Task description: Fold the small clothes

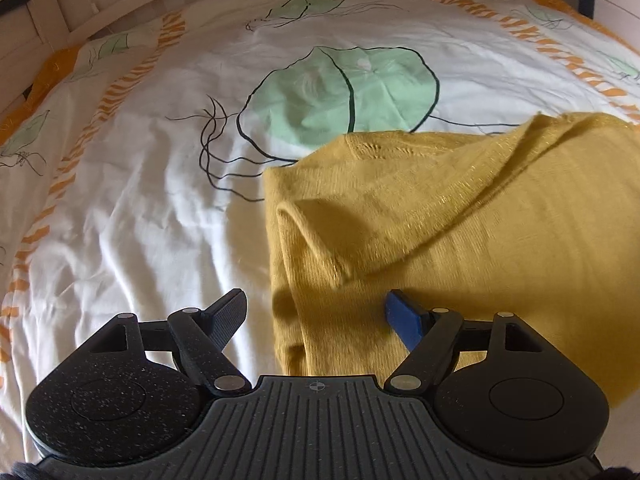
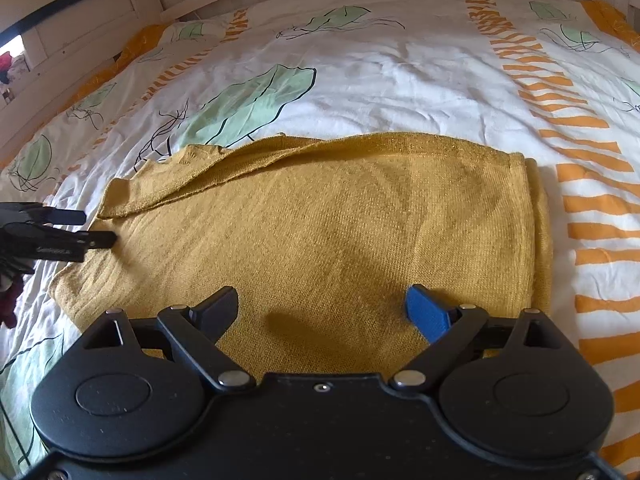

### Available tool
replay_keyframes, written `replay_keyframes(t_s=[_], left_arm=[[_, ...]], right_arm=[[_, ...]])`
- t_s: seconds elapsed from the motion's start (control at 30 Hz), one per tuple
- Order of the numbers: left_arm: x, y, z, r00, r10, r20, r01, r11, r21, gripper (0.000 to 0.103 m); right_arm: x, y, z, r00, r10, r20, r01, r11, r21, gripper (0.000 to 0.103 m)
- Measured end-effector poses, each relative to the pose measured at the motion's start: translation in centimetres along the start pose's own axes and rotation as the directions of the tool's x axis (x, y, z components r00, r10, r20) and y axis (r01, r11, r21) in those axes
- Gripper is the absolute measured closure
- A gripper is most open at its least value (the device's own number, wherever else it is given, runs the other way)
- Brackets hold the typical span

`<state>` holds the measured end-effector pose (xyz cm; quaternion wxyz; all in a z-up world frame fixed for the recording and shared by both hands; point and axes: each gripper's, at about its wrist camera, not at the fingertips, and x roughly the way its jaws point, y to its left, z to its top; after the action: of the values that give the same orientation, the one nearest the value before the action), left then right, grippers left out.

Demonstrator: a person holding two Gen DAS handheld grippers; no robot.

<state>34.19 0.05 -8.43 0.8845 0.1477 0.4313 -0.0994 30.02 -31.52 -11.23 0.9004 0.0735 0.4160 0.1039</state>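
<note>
While a mustard-yellow knitted garment (image 2: 340, 216) lies spread on a bed cover (image 2: 400, 72) printed with green leaves and orange stripes, both grippers are held above it, angled downward. In the right wrist view the garment is seen partly folded: a flap of knit with a loose edge is laid diagonally across its upper left part, and a doubled edge runs along its right side. The right gripper (image 2: 322, 300) is seen over the near part of the garment, its jaws spread wide, with only flat fabric below them; nothing is gripped. Its one finger is black and the other blue.

At the left border of the same view the left gripper (image 2: 100, 228) is seen from the side, its fingertips at the garment's left edge; whether the cloth is touched cannot be told. In the left wrist view the left gripper (image 1: 316, 308) is shown with jaws apart, and a rumpled fold of the garment's (image 1: 460, 220) left edge lies below the gap, yet it is not pinched. A pale wooden bed frame (image 1: 60, 8) is visible behind the cover.
</note>
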Motion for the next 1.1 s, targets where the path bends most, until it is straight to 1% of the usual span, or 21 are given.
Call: replay_keyframes(t_s=[0.1, 0.2, 0.23, 0.4, 0.47, 0.53, 0.6, 0.7, 0.8, 0.9, 1.0, 1.1], left_arm=[[0.5, 0.9, 1.8, 1.000, 0.000, 0.001, 0.000, 0.999, -0.035, 0.027], [1.6, 1.8, 3.8, 0.999, 0.032, -0.001, -0.032, 0.998, -0.061, 0.027], [2.0, 2.3, 4.4, 0.999, 0.038, -0.005, -0.039, 0.996, -0.085, 0.027], [3.2, 4.7, 6.4, 0.999, 0.044, -0.012, -0.046, 0.972, -0.231, 0.028], [3.0, 5.2, 6.7, 0.999, 0.046, -0.004, -0.045, 0.960, -0.276, 0.028], [2.8, 5.4, 6.8, 0.999, 0.035, 0.000, -0.034, 0.953, -0.300, 0.028], [2.2, 5.2, 6.6, 1.000, 0.010, 0.002, -0.008, 0.952, -0.307, 0.028], [1.0, 4.4, 6.0, 0.998, -0.065, 0.008, 0.064, 0.951, -0.302, 0.028], [-0.5, 3.1, 5.1, 0.992, -0.128, 0.021, 0.129, 0.948, -0.293, 0.028], [-1.9, 1.7, 4.3, 0.984, -0.174, 0.037, 0.177, 0.941, -0.289, 0.028], [-2.7, 0.1, 3.8, 0.977, -0.205, 0.054, 0.212, 0.935, -0.285, 0.027], [-3.1, -2.0, 3.7, 0.978, -0.202, 0.059, 0.210, 0.949, -0.236, 0.027]], right_arm=[[-0.1, 0.1, 0.0, 1.000, -0.001, -0.001, 0.001, 1.000, -0.002, 0.010], [-0.1, 0.1, -0.1, 1.000, -0.001, -0.002, 0.001, 1.000, -0.002, 0.009], [0.0, 0.1, -0.1, 1.000, -0.001, -0.002, 0.001, 1.000, -0.003, 0.009], [0.0, 0.2, -0.1, 1.000, -0.001, -0.003, 0.001, 1.000, -0.003, 0.008], [0.0, 0.2, -0.1, 1.000, -0.001, -0.003, 0.001, 1.000, -0.003, 0.008], [0.0, 0.2, -0.1, 1.000, -0.001, -0.003, 0.001, 1.000, -0.003, 0.008], [0.0, 0.2, -0.1, 1.000, 0.000, -0.003, 0.000, 1.000, -0.001, 0.008], [0.0, 0.2, -0.1, 1.000, 0.004, -0.005, -0.004, 1.000, 0.003, 0.008], [0.0, 0.1, 0.1, 1.000, 0.010, -0.006, -0.010, 1.000, 0.011, 0.008], [-0.2, -0.3, 0.3, 1.000, 0.030, -0.003, -0.030, 0.999, 0.035, 0.008], [-0.7, -1.0, 0.5, 0.998, 0.064, 0.005, -0.064, 0.995, 0.080, 0.008], [-1.2, -1.9, 0.8, 0.995, 0.097, 0.023, -0.099, 0.985, 0.142, 0.007]])
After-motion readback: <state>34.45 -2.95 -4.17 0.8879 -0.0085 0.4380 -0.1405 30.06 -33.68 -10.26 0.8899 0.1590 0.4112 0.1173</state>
